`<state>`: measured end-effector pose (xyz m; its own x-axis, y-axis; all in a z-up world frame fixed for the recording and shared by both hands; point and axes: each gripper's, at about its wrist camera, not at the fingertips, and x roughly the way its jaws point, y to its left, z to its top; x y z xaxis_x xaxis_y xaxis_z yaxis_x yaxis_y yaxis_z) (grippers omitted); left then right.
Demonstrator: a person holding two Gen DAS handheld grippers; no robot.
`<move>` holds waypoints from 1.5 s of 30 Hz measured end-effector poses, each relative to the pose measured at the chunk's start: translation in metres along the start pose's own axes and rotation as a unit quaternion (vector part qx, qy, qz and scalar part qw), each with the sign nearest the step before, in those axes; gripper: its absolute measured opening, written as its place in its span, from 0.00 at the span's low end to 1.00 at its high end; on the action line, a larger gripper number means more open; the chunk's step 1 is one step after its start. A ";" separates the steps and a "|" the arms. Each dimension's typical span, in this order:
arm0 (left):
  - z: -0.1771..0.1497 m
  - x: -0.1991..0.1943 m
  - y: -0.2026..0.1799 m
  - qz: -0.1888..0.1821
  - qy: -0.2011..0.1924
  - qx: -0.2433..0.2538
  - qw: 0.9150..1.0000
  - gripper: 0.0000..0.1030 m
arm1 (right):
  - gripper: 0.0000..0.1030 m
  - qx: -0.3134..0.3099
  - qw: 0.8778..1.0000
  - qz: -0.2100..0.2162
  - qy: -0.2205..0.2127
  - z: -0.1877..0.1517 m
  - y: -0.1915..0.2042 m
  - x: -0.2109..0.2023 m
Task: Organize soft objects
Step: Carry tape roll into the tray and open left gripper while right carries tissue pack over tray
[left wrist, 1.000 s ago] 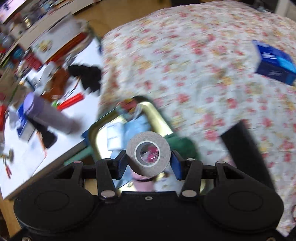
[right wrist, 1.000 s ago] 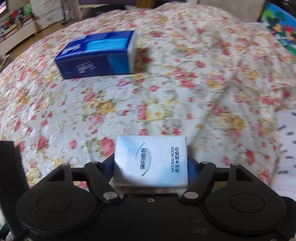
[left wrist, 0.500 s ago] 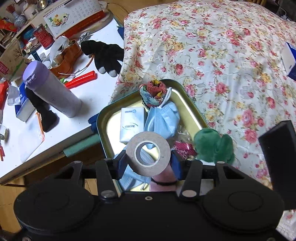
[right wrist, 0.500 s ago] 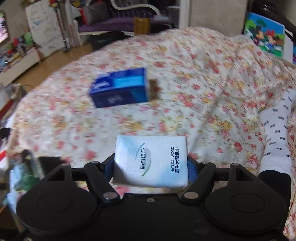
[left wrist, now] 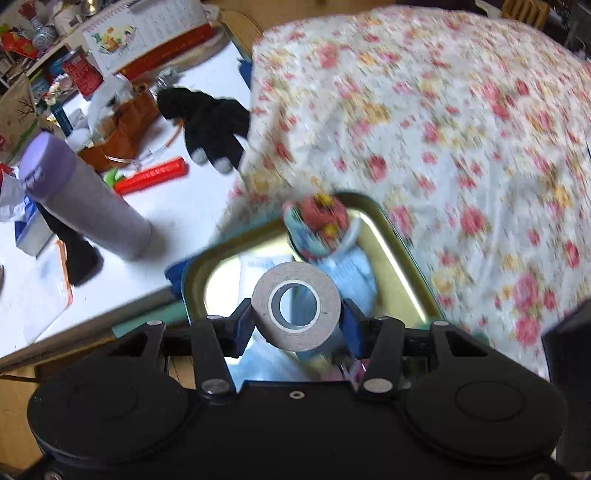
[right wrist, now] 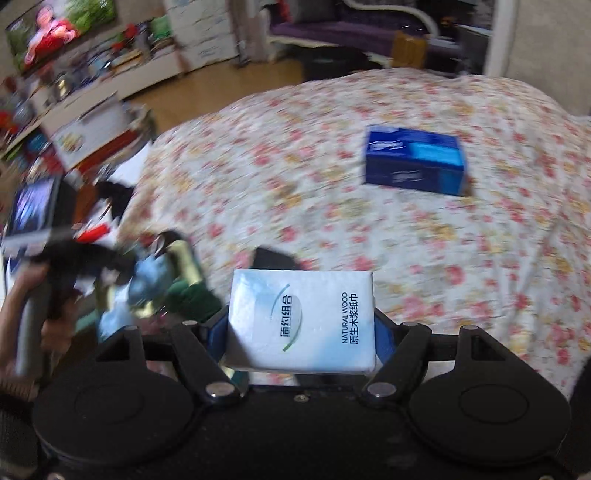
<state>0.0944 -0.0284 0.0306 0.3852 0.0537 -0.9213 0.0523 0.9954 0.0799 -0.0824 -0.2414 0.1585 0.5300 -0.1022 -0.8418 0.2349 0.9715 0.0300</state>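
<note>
My left gripper (left wrist: 295, 314) is shut on a grey roll of tape (left wrist: 295, 306) and holds it above a gold metal tray (left wrist: 402, 254) at the bed's edge. The tray holds a blue face mask (left wrist: 354, 269), a red patterned cloth bundle (left wrist: 321, 218) and a white packet. My right gripper (right wrist: 301, 325) is shut on a white tissue pack (right wrist: 301, 321) above the floral bedspread (right wrist: 369, 206). The tray (right wrist: 184, 258), a green soft item (right wrist: 192, 295) and the left gripper (right wrist: 66, 258) show at the left of the right wrist view, blurred.
A blue tissue box (right wrist: 413, 164) lies on the bed. A white desk (left wrist: 184, 206) left of the bed carries a purple bottle (left wrist: 81, 199), black gloves (left wrist: 210, 125), a red stick (left wrist: 151, 177) and a calendar (left wrist: 147, 33). A black object (right wrist: 273, 258) lies on the bedspread.
The left gripper has moved closer over the tray with the tape. The right gripper has swung left with the tissue pack; the blue box has shifted right in its view and the tray has come in.
</note>
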 end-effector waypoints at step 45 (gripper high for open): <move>-0.016 0.016 0.024 -0.026 0.021 0.001 0.999 0.76 | 0.70 -0.113 0.985 -0.004 0.127 -0.037 0.139 0.107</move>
<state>0.0867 -0.0026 0.0112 0.3430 0.0045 -0.9393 0.0740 0.9967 0.0318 -0.0235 -0.1097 0.0525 0.3002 -0.0820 -0.9503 0.0350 0.9966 -0.0749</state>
